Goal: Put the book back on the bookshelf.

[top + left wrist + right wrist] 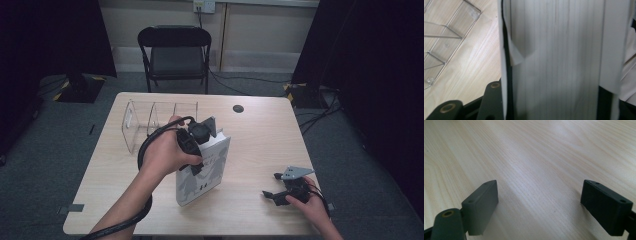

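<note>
The pale wooden tabletop [260, 140] carries everything here, with a black folding chair [175, 52] standing on the grey floor beyond its far edge. On the far left part of the tabletop sits a clear plastic rack [150, 125] with upright dividers that split it into open slots; the left gripper view shows its see-through walls [446, 42] just to one side of the thing being handled. That thing is a thick white book [202, 172], standing on its lower edge near the middle of the tabletop, tilted, just in front of and to the right of the rack, with dark figures printed on the cover that faces the camera. The left tool [197, 137] grips the book at its upper edge, and in the left gripper view the book's page block [556, 57] runs up between the 2 black jaws, which are clamped against its sides. The right tool [272, 195] rests low near the front right corner of the tabletop, well apart from the book; the right gripper view shows its 2 jaws standing wide with bare wood between them. A small dark round disc [238, 108] lies near the far edge of the tabletop.
</note>
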